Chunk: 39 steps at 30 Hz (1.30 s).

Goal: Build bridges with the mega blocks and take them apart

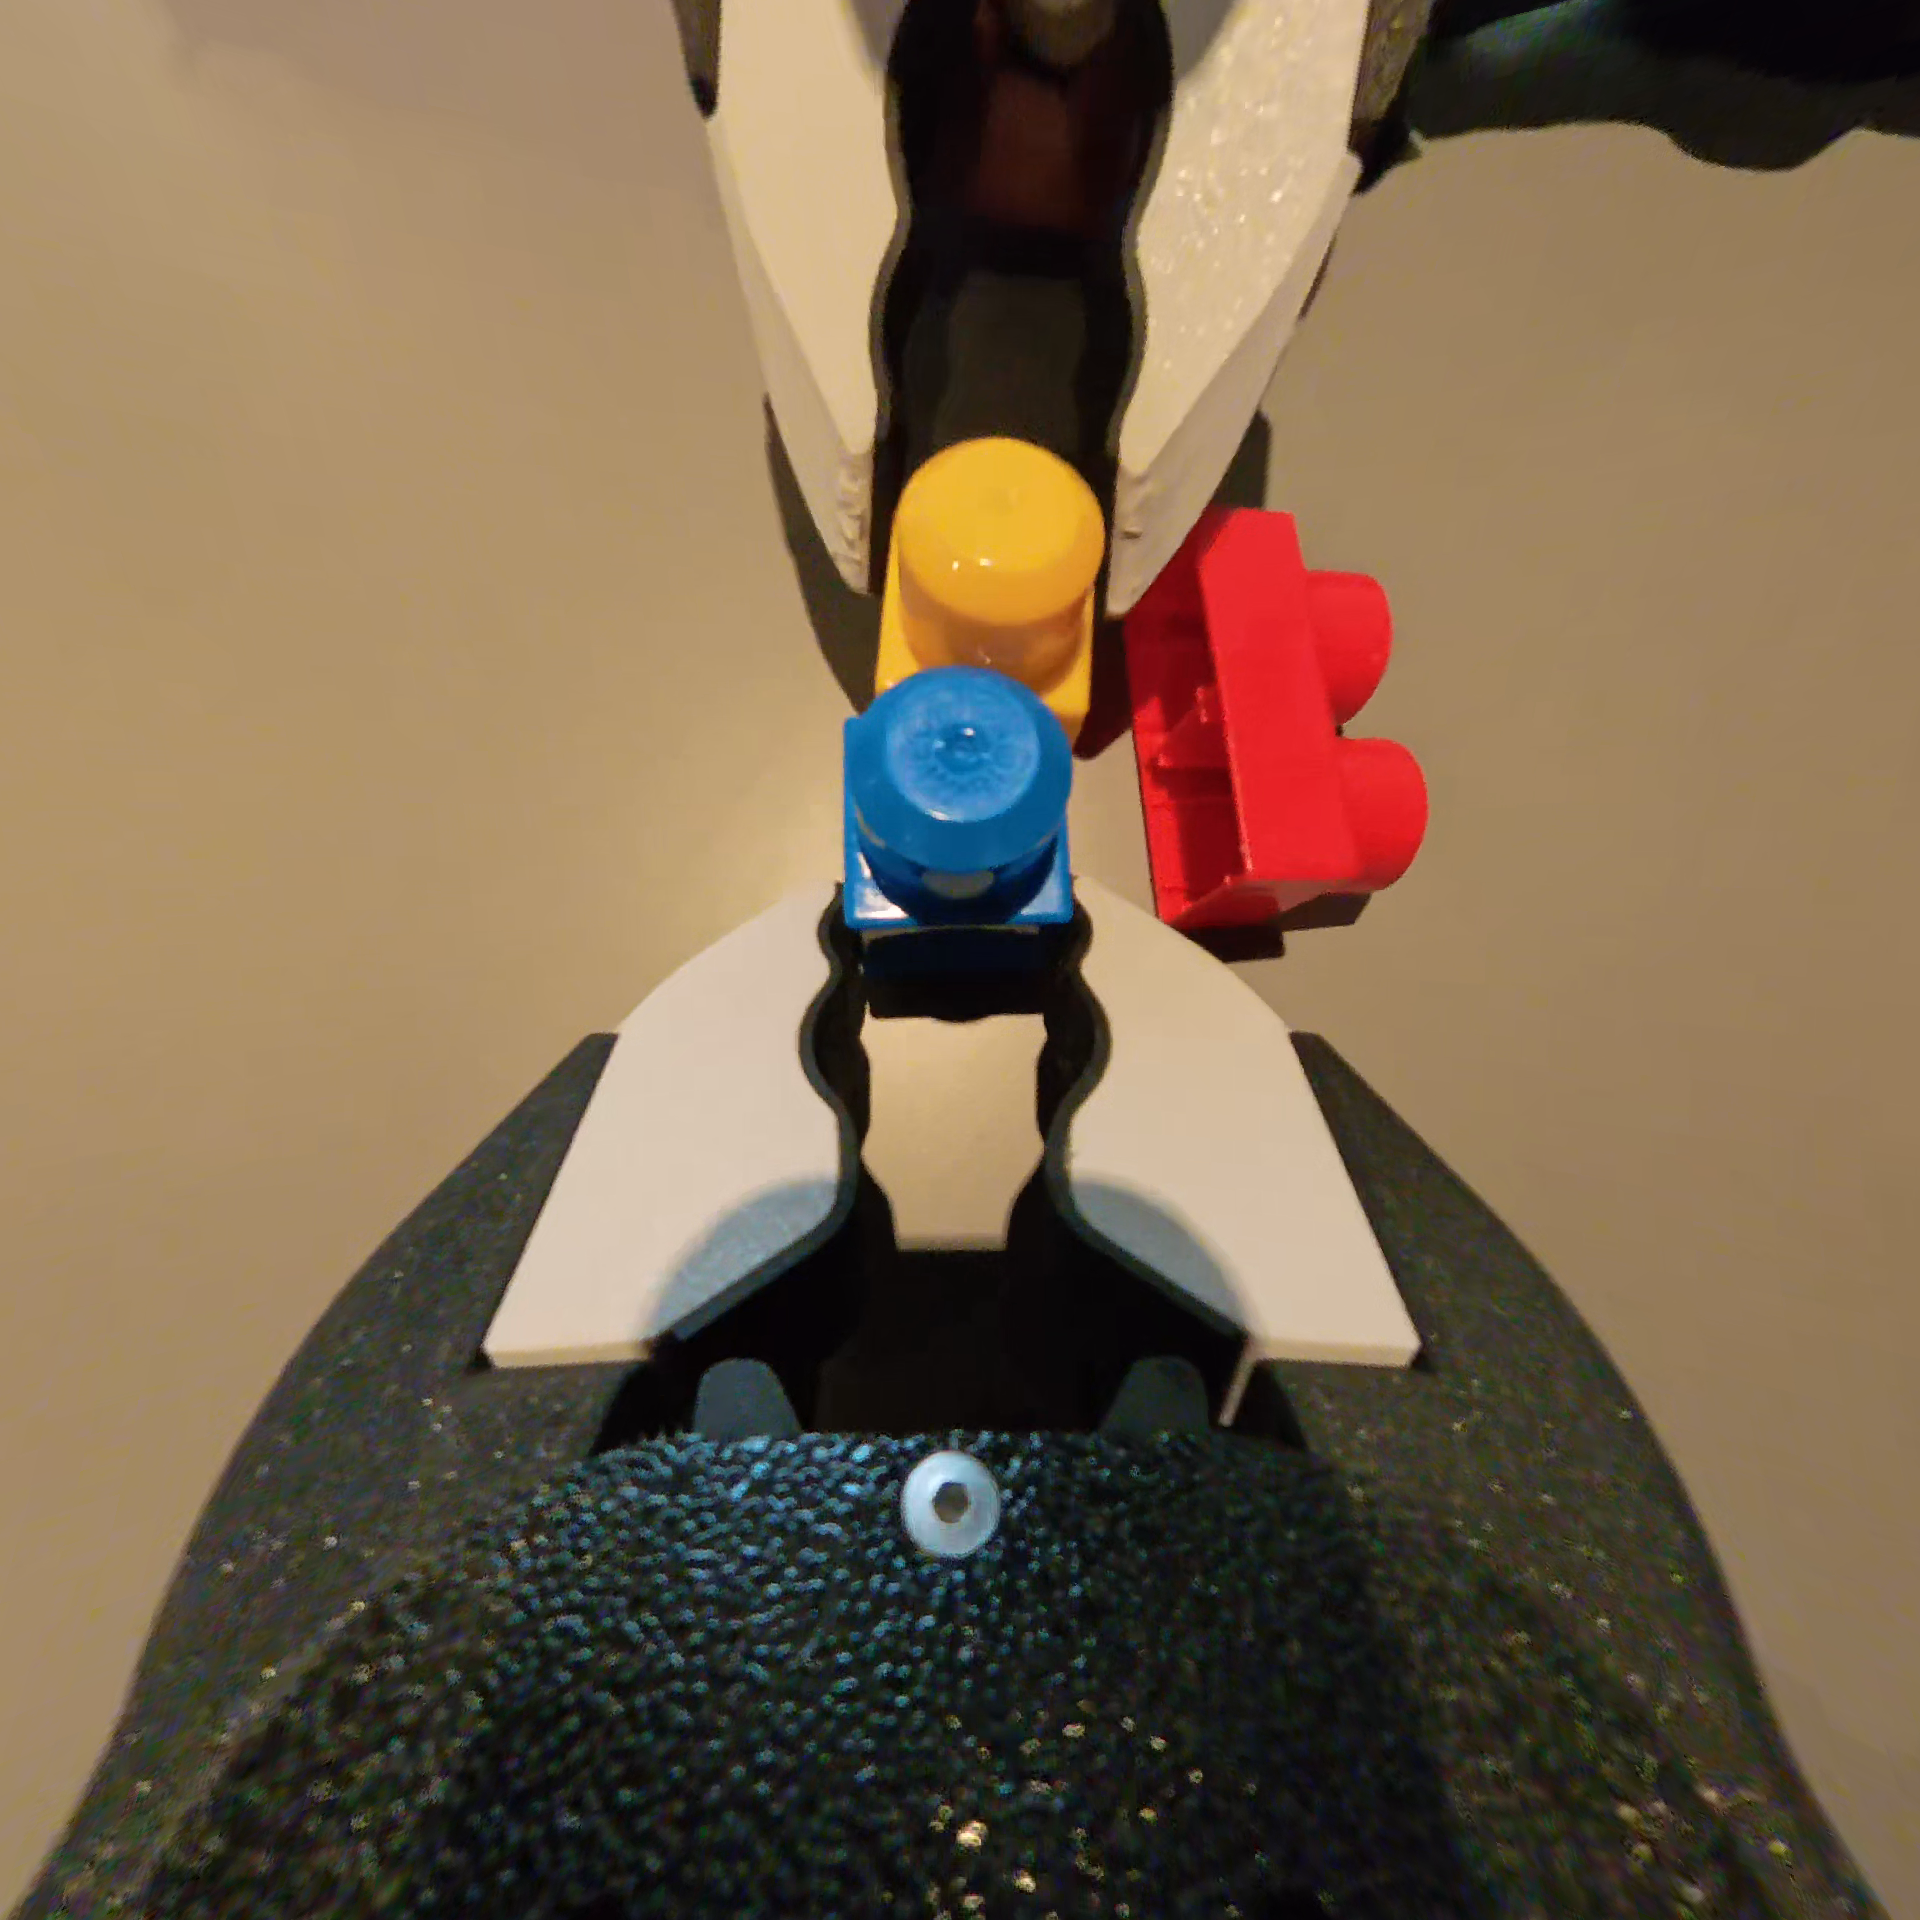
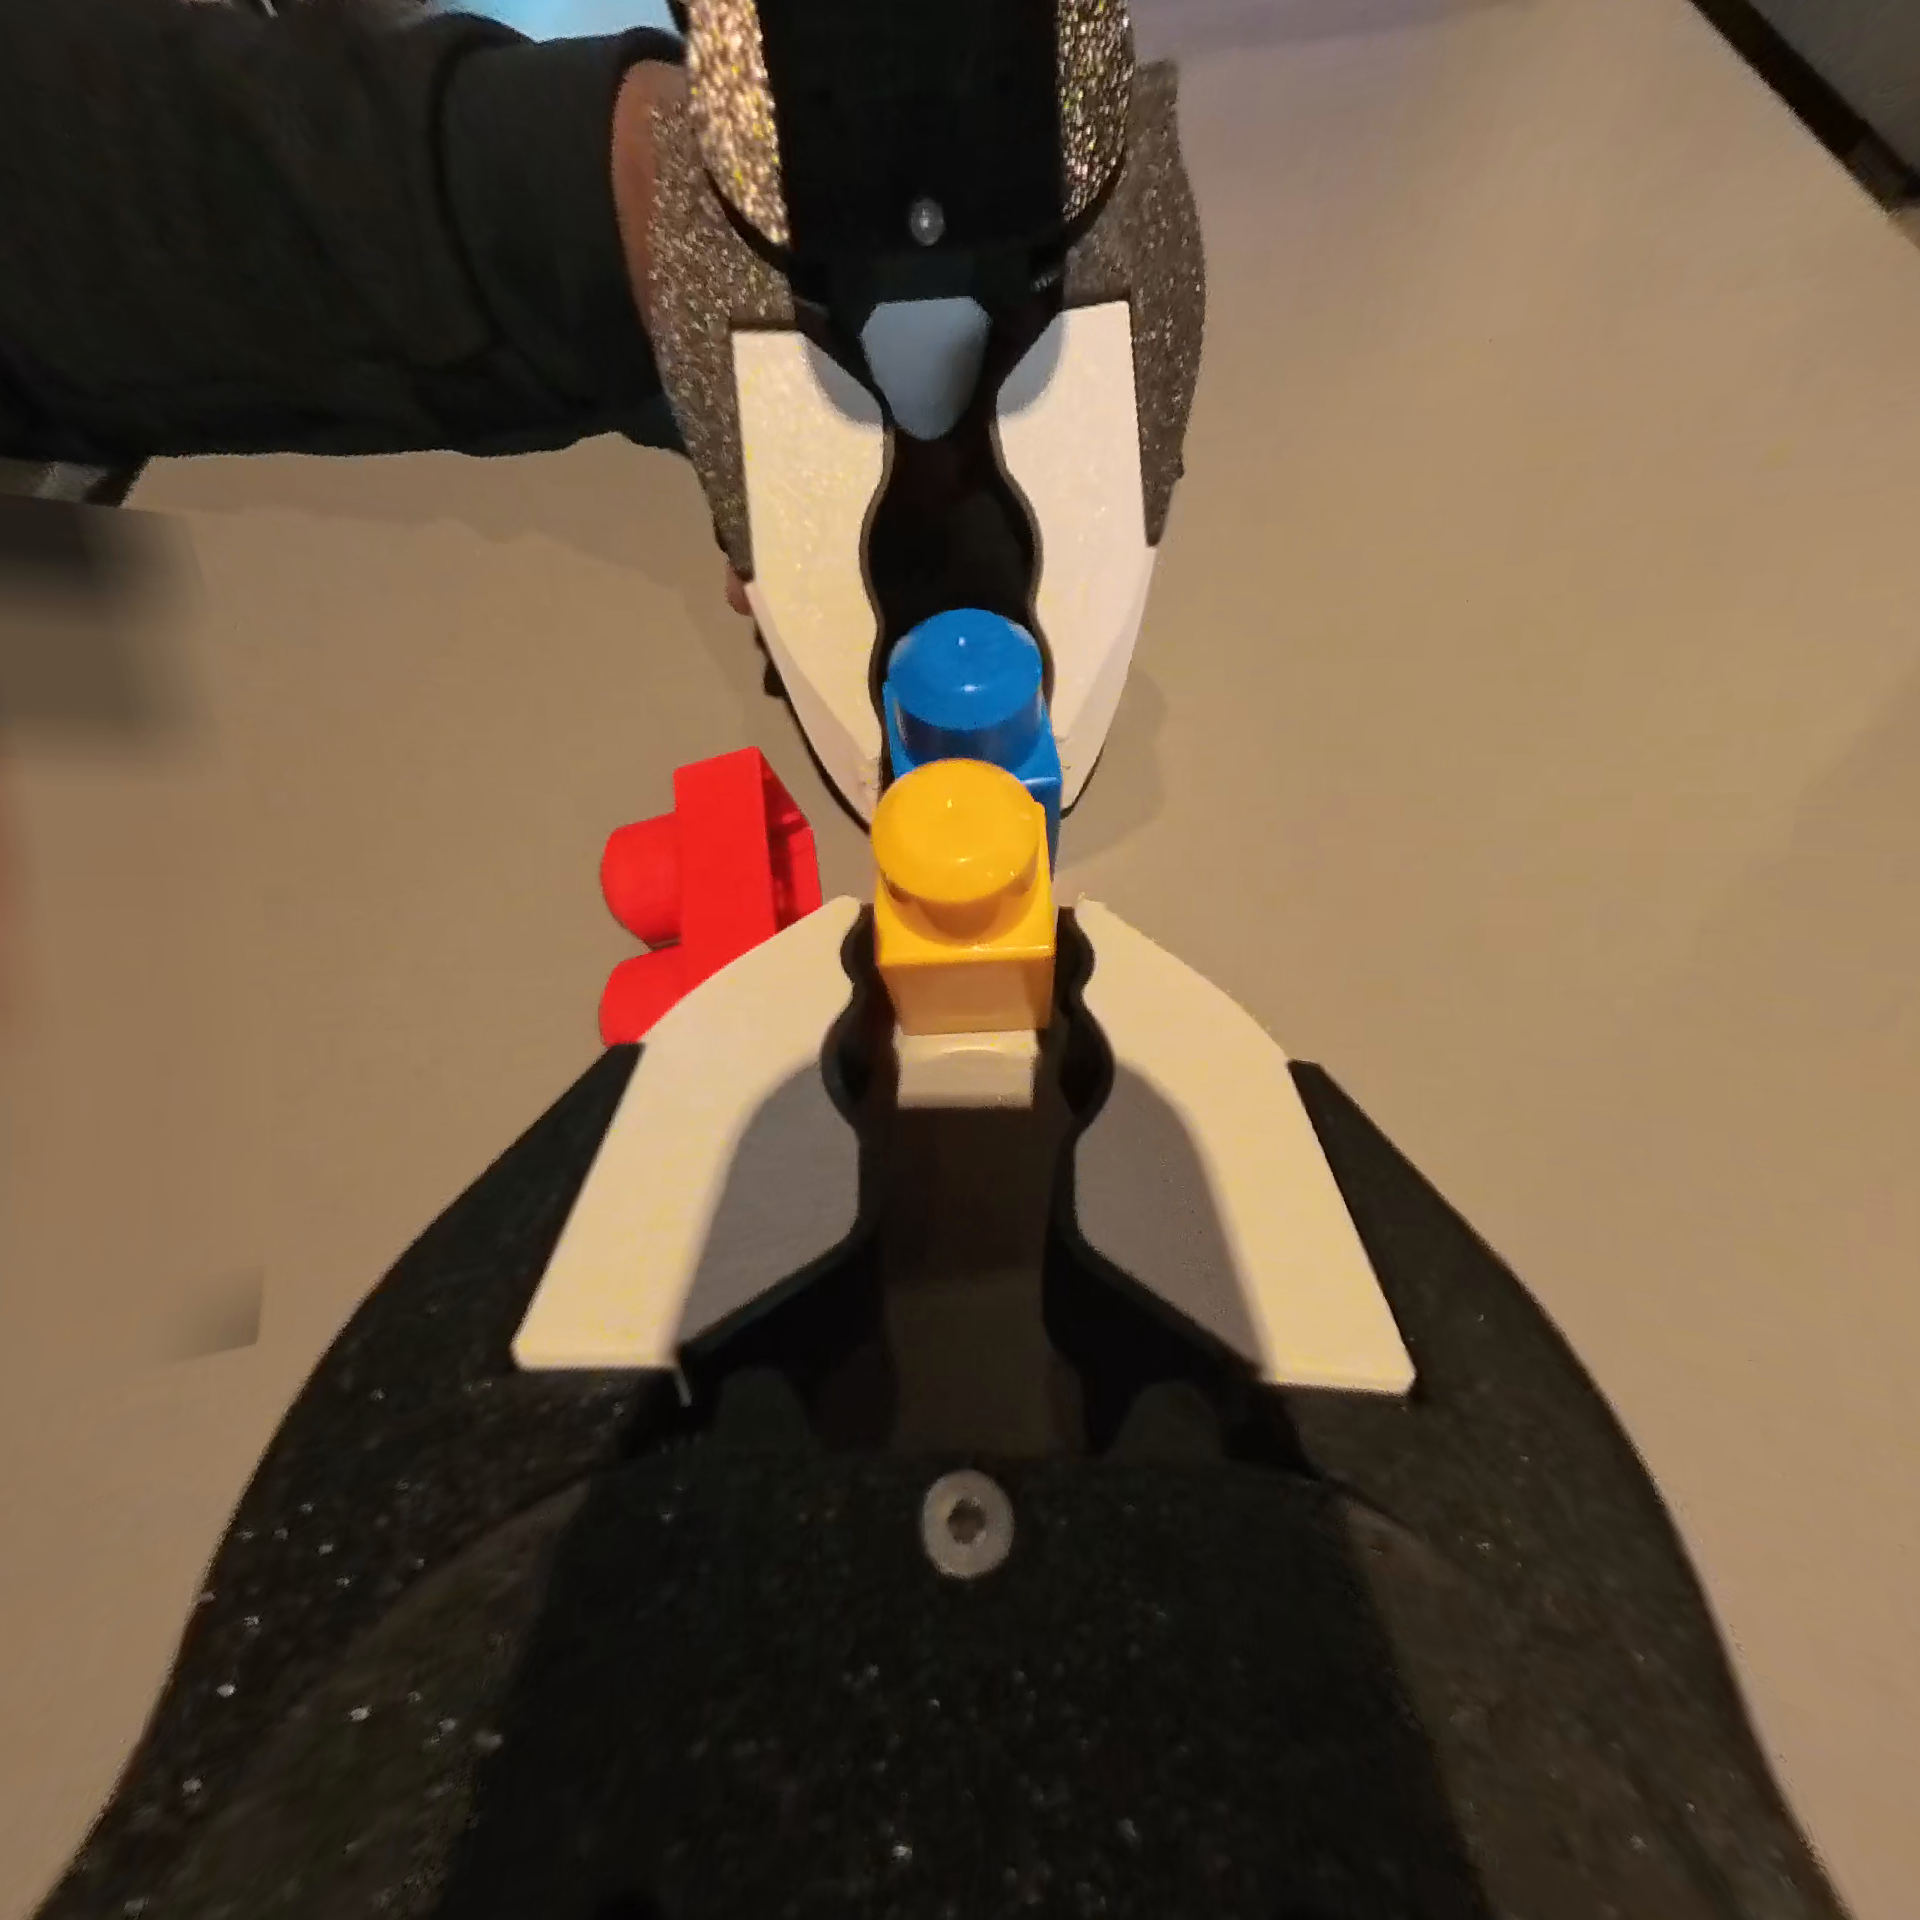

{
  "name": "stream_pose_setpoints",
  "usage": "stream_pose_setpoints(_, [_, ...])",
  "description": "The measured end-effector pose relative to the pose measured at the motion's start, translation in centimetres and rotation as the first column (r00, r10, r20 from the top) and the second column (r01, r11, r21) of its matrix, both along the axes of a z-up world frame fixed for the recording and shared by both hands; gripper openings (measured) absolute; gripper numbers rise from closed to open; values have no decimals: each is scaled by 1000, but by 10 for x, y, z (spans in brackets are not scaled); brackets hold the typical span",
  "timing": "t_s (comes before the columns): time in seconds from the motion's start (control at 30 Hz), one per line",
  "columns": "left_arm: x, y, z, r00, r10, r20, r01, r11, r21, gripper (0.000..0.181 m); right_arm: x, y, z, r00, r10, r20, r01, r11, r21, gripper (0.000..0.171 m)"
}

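Note:
My left gripper (image 1: pixel 956 914) is shut on a blue one-stud block (image 1: pixel 956 800), held upright between the fingertips. My right gripper (image 2: pixel 961 925) is shut on a yellow one-stud block (image 2: pixel 961 904), also upright. The two grippers face each other and the blocks stand close side by side over the beige table (image 1: pixel 364 623). In the left wrist view the yellow block (image 1: pixel 992 582) sits between the right gripper's white fingers (image 1: pixel 810 343). In the right wrist view the blue block (image 2: pixel 971 696) sits in the left gripper's fingers (image 2: pixel 810 540). A red two-stud block (image 1: pixel 1268 717) lies on its side on the table beside them; it also shows in the right wrist view (image 2: pixel 707 883).
A person's dark sleeve (image 2: pixel 312 229) reaches in behind the left gripper in the right wrist view. A dark edge (image 2: pixel 1829 83) shows at that view's top right corner. The beige table (image 2: pixel 1507 623) spreads around the blocks on both sides.

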State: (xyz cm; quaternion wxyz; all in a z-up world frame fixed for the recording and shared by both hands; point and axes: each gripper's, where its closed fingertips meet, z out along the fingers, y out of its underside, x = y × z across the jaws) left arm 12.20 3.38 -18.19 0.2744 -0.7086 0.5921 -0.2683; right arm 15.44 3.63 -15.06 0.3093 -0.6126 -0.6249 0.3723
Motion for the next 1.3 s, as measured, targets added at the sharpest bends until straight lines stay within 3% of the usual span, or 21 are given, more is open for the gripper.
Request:
stream_pose_setpoints(0.03, [0,-1,0,1000,-5,1,5,1000,-3,36,0,0,0,1000,9,0,-9,1000,-14,33])
stream_pose_setpoints(0.23, [1,-4,0,999,-33,6,33,999,-26,36,0,-1,0,1000,28,2,-28,997,-74,33])
stream_pose_setpoints(1.3, [3,-3,-3,997,-70,-19,71,997,14,36,0,-3,-2,1000,14,7,-13,1000,-28,34])
